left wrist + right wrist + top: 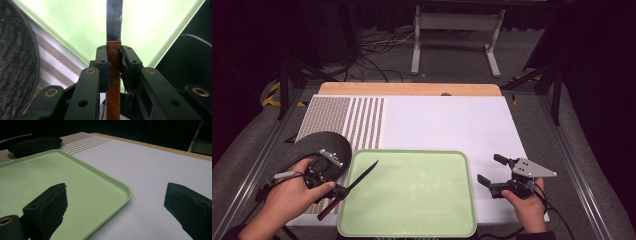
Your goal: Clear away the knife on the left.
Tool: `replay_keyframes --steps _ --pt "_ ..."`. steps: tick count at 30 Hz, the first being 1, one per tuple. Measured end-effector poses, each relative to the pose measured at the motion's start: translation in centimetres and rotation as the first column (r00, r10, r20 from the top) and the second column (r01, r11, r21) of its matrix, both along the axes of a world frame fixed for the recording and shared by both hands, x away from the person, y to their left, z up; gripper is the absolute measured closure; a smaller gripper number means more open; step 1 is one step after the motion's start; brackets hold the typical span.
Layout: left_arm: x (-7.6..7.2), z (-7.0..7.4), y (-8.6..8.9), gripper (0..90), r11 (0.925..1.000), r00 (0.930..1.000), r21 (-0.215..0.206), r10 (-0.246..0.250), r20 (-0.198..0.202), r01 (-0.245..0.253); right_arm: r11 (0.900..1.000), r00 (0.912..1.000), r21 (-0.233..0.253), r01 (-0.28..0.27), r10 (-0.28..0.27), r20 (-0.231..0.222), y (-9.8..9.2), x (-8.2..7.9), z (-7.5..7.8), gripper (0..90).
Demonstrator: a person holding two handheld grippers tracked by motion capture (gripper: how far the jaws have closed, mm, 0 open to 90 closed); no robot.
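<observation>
Near the counter's front edge, the left gripper has its jaws clamped on the wooden handle of a knife, gripping close behind the blade. The knife slants from the near left toward the far right, its handle end hanging over the striped mat and its blade over the left rim of the green tray, tip above the tray's floor. Whether the blade touches the tray cannot be told.

At the near right, the right gripper hovers over bare white counter just beside the tray, jaws spread wide and holding nothing.

The step looks like laying the knife in the tray. To do it well, carry the whole handle past the rim, lower until the knife lies flat, then open the jaws slowly so it does not skid.

Farther left, a black plate sits on the mat behind the left hand.
</observation>
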State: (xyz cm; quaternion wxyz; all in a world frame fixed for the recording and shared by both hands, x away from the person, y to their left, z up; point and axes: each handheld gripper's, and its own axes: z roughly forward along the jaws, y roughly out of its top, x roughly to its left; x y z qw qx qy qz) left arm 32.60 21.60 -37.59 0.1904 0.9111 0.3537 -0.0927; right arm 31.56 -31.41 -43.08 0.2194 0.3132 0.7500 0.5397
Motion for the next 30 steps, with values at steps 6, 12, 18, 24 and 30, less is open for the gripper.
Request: replay_keyframes --steps 6,12,18,24,30 --pt "0.3 -0.4 -1.0 77.7 0.9999 0.9999 -0.014 0.004 -0.011 -0.004 1.0 1.0 -0.004 -0.002 0.002 -0.003 0.1 0.0 -0.1 5.7" --pt "0.5 -0.9 -2.1 77.7 1.0 0.9996 0.006 -0.003 -0.026 0.003 1.0 1.0 -0.004 -0.002 0.002 -0.004 0.0 0.0 -0.1 5.7" --pt "0.7 -1.5 -2.9 77.7 1.0 0.9992 -0.007 0.001 -0.04 -0.001 1.0 1.0 -0.008 -0.002 0.002 -0.006 0.0 0.0 -0.1 5.7" --pt "0.9 -1.9 -3.6 77.6 0.9999 0.9985 -0.012 -0.009 -0.054 0.008 1.0 1.0 -0.001 -0.003 0.003 -0.003 -0.1 0.0 -0.1 5.7" --pt "1.2 -2.5 -4.2 77.7 0.9998 0.9983 -0.015 -0.011 -0.057 0.01 1.0 1.0 -0.003 0.001 -0.001 0.0 -0.2 0.0 -0.1 5.7"
